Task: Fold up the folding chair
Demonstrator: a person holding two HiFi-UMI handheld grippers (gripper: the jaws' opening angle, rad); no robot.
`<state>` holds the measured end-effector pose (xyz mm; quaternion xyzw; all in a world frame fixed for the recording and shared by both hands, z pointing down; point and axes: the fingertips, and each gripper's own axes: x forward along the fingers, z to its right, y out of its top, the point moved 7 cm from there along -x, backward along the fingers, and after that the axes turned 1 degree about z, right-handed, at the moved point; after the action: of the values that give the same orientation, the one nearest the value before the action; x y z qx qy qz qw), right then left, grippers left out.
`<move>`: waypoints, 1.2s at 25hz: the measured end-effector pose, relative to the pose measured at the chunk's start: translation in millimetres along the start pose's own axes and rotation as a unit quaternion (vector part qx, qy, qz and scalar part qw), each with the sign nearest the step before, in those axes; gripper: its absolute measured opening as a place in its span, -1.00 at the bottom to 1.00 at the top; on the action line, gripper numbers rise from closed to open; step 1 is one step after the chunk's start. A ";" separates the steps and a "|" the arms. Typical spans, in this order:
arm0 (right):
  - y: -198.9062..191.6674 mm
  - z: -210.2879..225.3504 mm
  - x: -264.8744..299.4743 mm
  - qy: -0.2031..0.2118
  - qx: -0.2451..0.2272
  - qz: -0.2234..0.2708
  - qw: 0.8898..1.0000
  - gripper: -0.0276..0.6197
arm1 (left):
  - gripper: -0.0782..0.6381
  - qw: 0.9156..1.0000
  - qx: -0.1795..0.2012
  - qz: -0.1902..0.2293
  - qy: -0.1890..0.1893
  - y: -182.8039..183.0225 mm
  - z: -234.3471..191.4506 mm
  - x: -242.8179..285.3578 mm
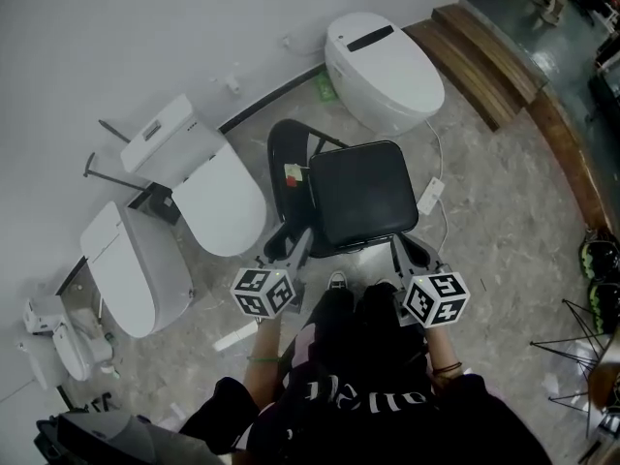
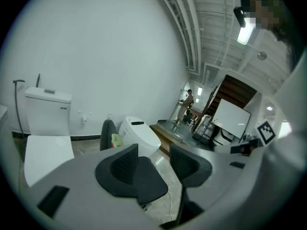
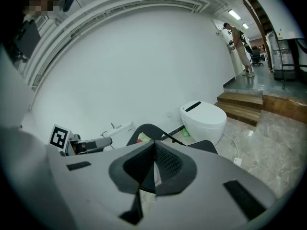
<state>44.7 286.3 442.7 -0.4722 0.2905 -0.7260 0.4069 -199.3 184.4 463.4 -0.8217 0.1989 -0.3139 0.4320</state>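
The black folding chair stands unfolded on the marble floor, with its padded seat (image 1: 363, 194) toward me and its curved backrest (image 1: 289, 158) at the far left. My left gripper (image 1: 301, 247) is at the seat's front left corner. It is open: the pads (image 2: 125, 164) stand apart, the seat (image 2: 149, 182) shows in the gap, and nothing is pressed. My right gripper (image 1: 398, 253) is at the front right corner and is shut (image 3: 154, 159) on nothing. Beyond it I see the backrest (image 3: 147, 130) and the seat (image 3: 207, 146).
A white tankless toilet (image 1: 383, 71) stands behind the chair. Two more toilets (image 1: 208, 187) (image 1: 136, 269) stand to the left along the wall. A white power strip with its cord (image 1: 431, 197) lies right of the seat. Wooden steps (image 1: 484, 56) rise at the far right. My shoe (image 1: 337, 281) is under the seat's front edge.
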 end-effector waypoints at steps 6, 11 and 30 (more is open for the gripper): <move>15.4 34.1 18.2 0.013 -0.004 -0.022 1.000 -0.87 | -0.16 0.996 -0.024 -0.022 0.079 -5.2 -37.2 22.7; 30.1 73.1 43.7 0.043 -0.018 -0.051 0.998 -0.87 | -0.14 0.987 -0.051 -0.055 0.141 -10.2 -70.4 53.1; -24.0 246.6 194.7 0.129 -0.019 -0.175 0.976 -0.70 | -0.22 0.964 -0.015 -0.143 0.225 -25.8 -124.0 120.0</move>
<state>221.1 120.5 644.5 -0.4258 0.2671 -0.8350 0.2238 -196.3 54.1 579.5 -0.7562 0.1761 -0.5465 0.3138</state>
